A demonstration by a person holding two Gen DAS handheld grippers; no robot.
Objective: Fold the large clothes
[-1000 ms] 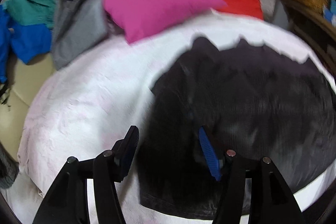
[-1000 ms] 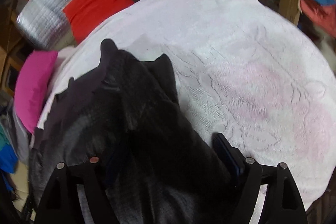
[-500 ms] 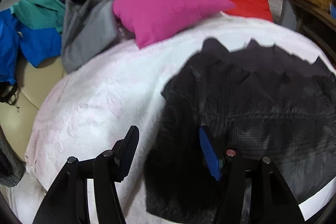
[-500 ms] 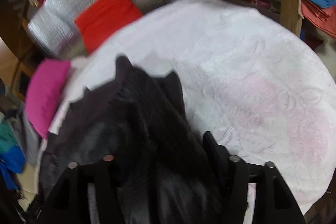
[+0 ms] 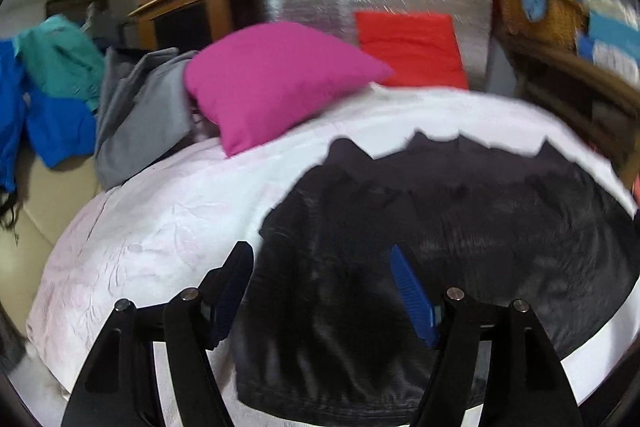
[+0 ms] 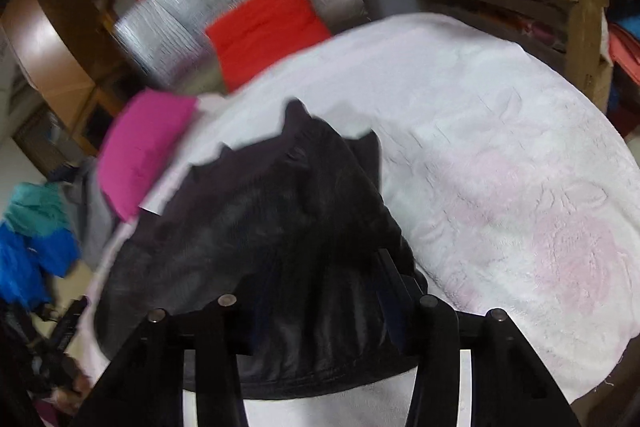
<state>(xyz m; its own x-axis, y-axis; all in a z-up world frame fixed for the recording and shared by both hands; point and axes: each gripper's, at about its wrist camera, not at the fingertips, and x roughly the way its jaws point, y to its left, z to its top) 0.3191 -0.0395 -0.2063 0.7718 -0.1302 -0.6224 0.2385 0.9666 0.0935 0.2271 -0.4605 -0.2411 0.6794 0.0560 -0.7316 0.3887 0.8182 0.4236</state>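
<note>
Black garment spread on white bedcover, 3 o'clock of pink pillow; left gripper parted, empty; right gripper clamped on hem; one-sided pull risks skewed fold

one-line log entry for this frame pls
task: fold large clothes | left claw: open over black garment | right claw: state unclear, fabric bunched between fingers | surface: white bedspread
</note>
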